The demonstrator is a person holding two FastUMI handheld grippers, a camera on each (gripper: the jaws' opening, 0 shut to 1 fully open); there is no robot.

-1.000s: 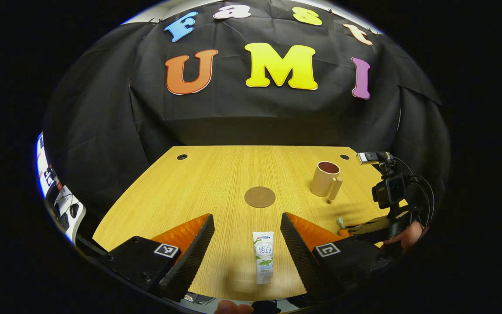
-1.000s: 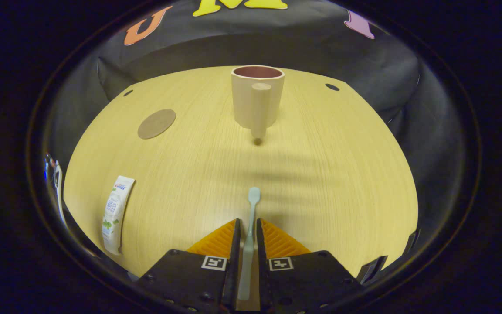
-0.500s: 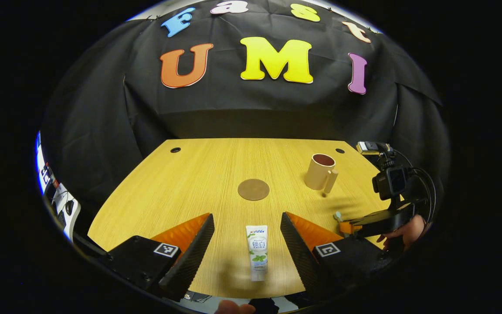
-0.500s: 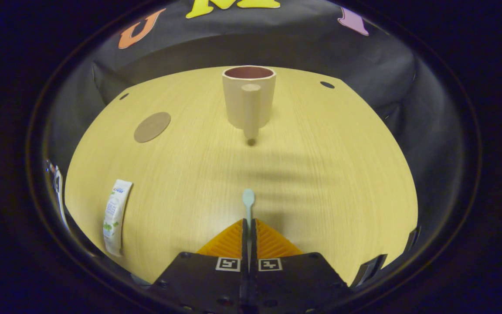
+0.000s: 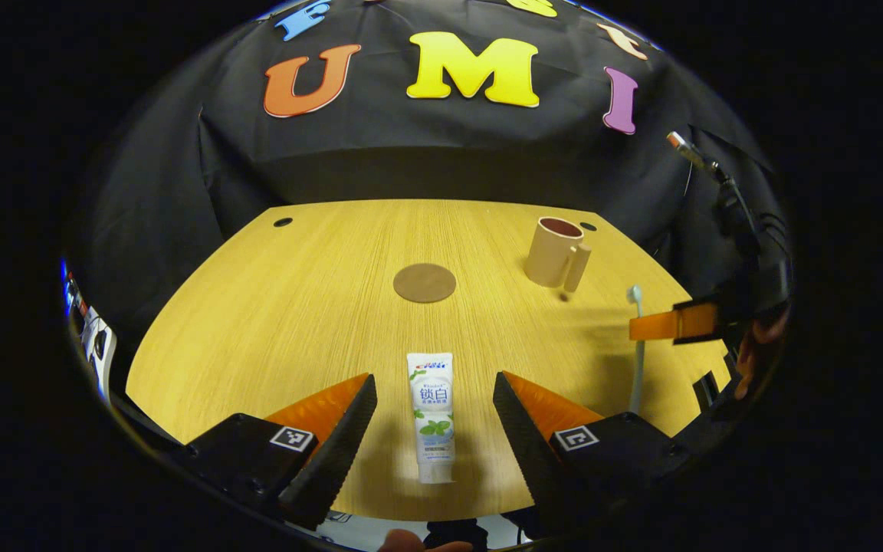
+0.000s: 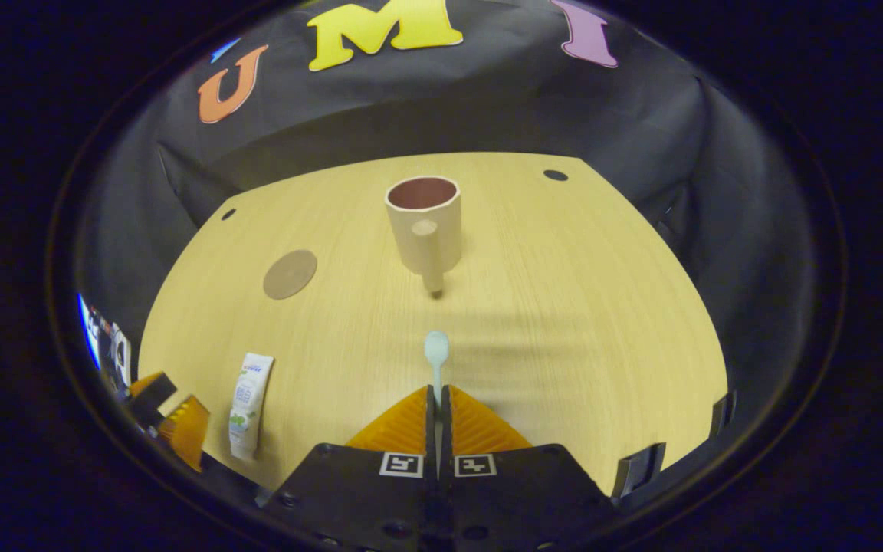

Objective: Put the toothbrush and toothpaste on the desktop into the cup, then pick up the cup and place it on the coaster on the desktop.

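Right gripper (image 6: 438, 395): fingers pressed together on the toothbrush (image 6: 436, 354), whose handle runs between them and whose head projects forward toward 12 o'clock, clear of the desk (image 6: 579, 307). In the left gripper view the same gripper (image 5: 652, 326) appears at 3 o'clock, raised off the desk, with the toothbrush (image 5: 637, 345) hanging below it and a hand (image 5: 756, 341) behind it. Left gripper (image 5: 435, 418): fingers wide apart, gripping nothing, hovering over the near desk edge with the toothpaste (image 5: 431, 414) lying flat between them, untouched by either finger, cap end toward the camera. In the right gripper view the toothpaste (image 6: 248, 405) lies at 8 o'clock, just beside the left gripper (image 6: 173, 418). Cup (image 6: 422, 234): upright on the desk at 12 o'clock from the right gripper, handle facing it, empty; in the left gripper view the cup (image 5: 555, 251) is at 1 o'clock. Coaster (image 5: 424, 282): flat on the desk at 12 o'clock from the left gripper, beyond the toothpaste, bare, well apart from the cup.
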